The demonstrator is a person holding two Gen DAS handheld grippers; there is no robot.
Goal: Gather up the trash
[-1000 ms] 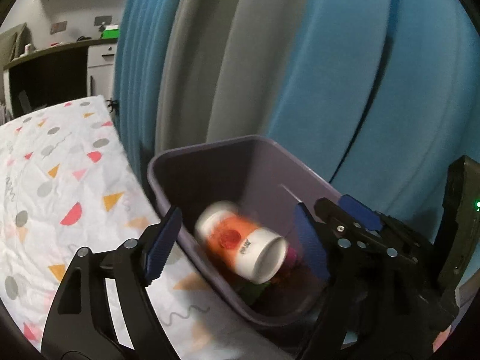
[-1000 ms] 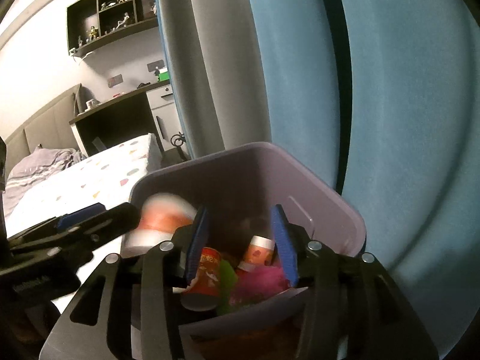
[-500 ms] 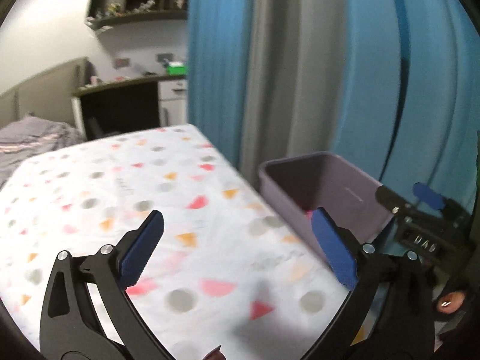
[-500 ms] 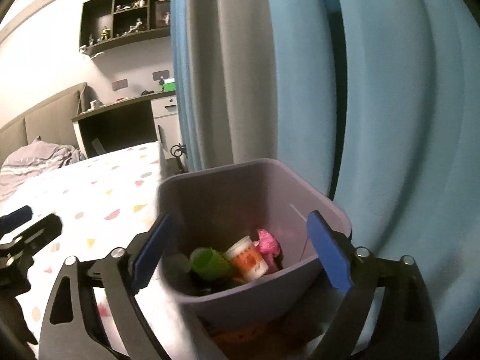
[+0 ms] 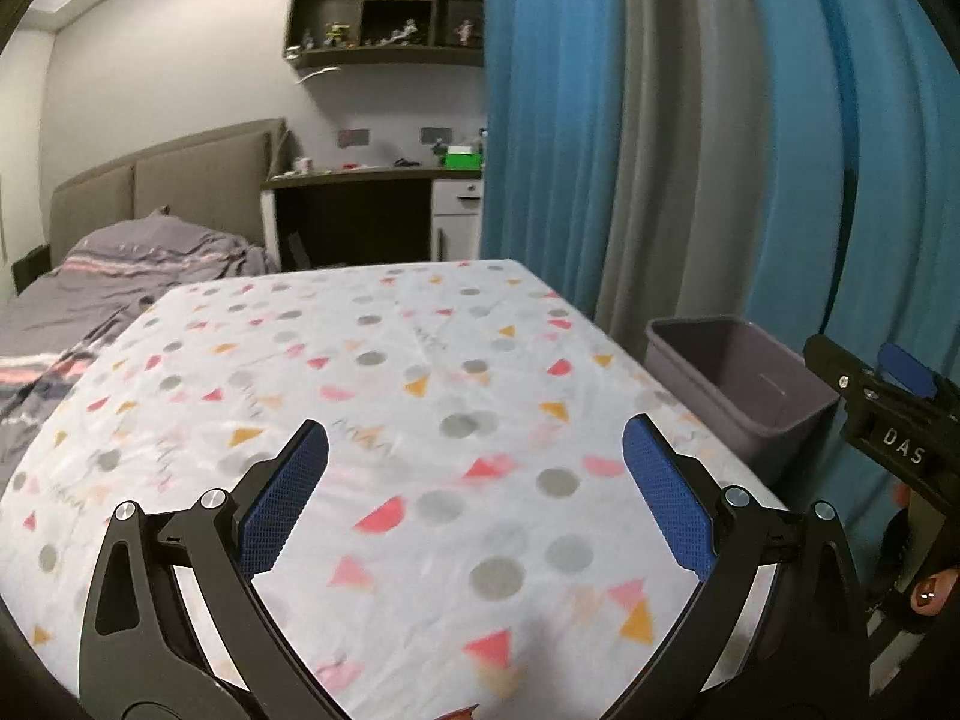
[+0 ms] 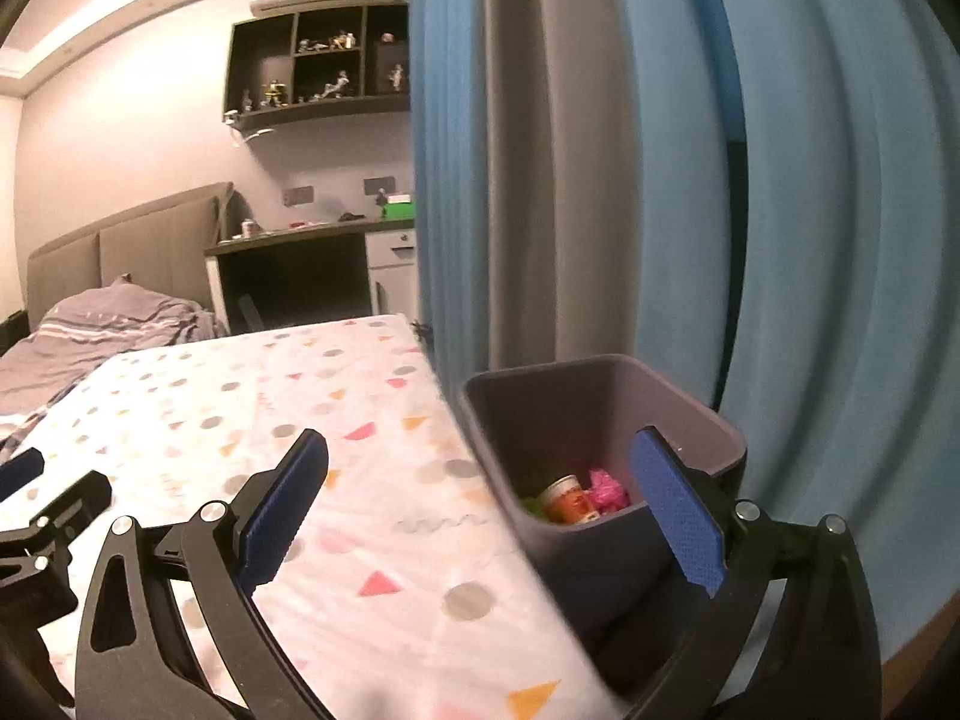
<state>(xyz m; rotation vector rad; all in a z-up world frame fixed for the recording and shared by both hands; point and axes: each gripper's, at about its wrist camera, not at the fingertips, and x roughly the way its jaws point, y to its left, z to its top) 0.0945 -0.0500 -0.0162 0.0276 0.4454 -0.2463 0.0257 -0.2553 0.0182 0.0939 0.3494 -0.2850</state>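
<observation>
Black right tongs (image 5: pixel 888 414) read "DAS" | left tongs (image 5: pixel 474 492) agape, empty

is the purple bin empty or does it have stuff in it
Not empty: the right wrist view shows the purple bin holding an orange cup, pink wrapper and something green.

Both views face headboard; share bed (image 5: pixel 420 396), bin (image 6: pixel 600 396).

the bin (image 6: pixel 690 420) stood just beside the right edge of the patterned sheet (image 5: pixel 420 420), with curtains (image 5: pixel 660 150) behind it. a cup (image 6: pixel 567 501) and a crumpled wrapper (image 6: pixel 607 489) lay in the bin. a desk (image 5: pixel 360 210) stood beyond the sheet, shelves (image 5: pixel 384 18) above it, a rumpled blanket (image 5: pixel 120 270) to the left.
</observation>
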